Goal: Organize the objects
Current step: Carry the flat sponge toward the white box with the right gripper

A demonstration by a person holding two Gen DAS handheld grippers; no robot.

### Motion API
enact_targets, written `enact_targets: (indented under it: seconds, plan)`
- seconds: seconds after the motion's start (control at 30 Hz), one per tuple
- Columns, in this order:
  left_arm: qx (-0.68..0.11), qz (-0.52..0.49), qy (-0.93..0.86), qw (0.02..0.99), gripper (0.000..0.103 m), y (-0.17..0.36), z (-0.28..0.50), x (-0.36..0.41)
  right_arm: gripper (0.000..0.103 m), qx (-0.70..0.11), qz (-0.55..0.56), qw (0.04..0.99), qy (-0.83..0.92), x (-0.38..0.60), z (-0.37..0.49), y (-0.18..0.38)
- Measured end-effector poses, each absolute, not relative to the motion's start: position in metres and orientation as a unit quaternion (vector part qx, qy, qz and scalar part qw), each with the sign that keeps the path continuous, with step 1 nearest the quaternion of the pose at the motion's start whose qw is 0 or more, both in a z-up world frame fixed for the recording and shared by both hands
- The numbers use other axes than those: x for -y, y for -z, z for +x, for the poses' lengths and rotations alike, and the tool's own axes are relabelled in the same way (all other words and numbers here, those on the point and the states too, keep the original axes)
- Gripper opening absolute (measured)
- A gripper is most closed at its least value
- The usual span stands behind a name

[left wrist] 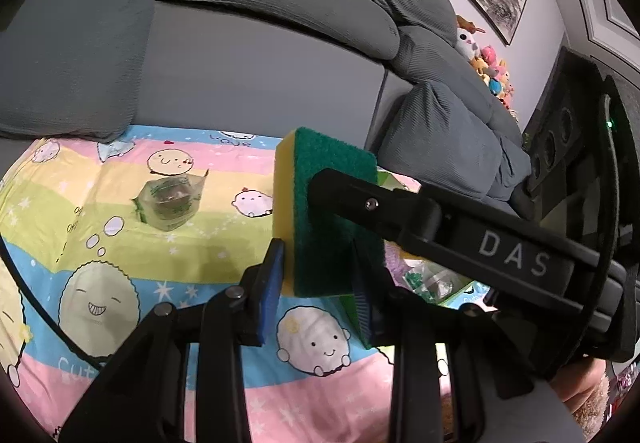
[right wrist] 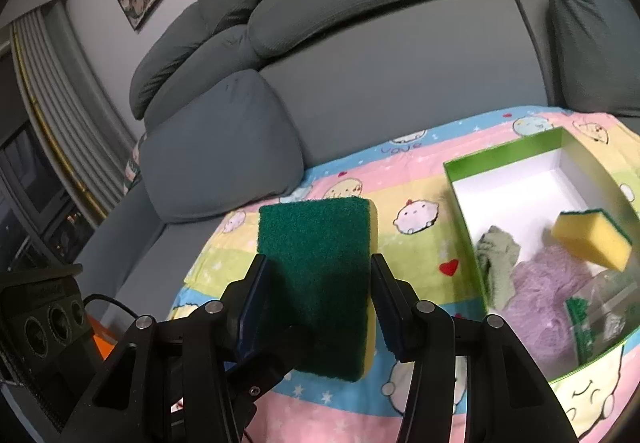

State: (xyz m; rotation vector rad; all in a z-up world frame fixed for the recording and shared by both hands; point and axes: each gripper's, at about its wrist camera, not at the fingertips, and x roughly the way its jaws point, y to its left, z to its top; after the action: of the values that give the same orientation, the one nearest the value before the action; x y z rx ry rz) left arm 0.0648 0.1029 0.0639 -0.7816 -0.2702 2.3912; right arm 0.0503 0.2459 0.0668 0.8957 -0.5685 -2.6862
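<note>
A yellow sponge with a dark green scouring face (left wrist: 324, 219) is held up in the air above a pastel cartoon-print cloth (left wrist: 120, 243) that lies in front of a grey sofa (left wrist: 248, 75).

In the left wrist view, the left gripper (left wrist: 320, 291) has its fingers narrow and pressed on the sponge's lower end: the left blue pad (left wrist: 272, 283) lies against the yellow foam side, the right pad against the green face. The sponge stands upright between them, most of it rising above the fingertips. A black finger of the right gripper (left wrist: 352, 191) reaches in from the right and lies across the green face near its middle.

In the right wrist view, the same sponge (right wrist: 316, 283) sits between the right gripper (right wrist: 318, 303) fingers, green face toward the camera, a yellow edge showing along its right side. These fingers stand about halfway apart and clamp the sponge by its two long edges, the left pad (right wrist: 252, 307) touching the green edge.

To the right on the cloth lies a green-walled box with a white inside (right wrist: 516, 199). It holds a second yellow sponge (right wrist: 592, 239), a grey-green rag (right wrist: 498, 263), a lilac fluffy cloth (right wrist: 544, 307) and a clear packet. Far left on the cloth sits a clear-wrapped green packet (left wrist: 172, 203).
</note>
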Motion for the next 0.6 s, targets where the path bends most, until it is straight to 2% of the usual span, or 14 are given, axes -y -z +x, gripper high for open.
enact_targets:
  seconds: [0.6]
  plan:
    - [0.077,-0.296,-0.894,0.328,0.031,-0.07,0.064,-0.143,0.053,0.224,0.292,0.098,0.925,-0.287,0.059,-0.07]
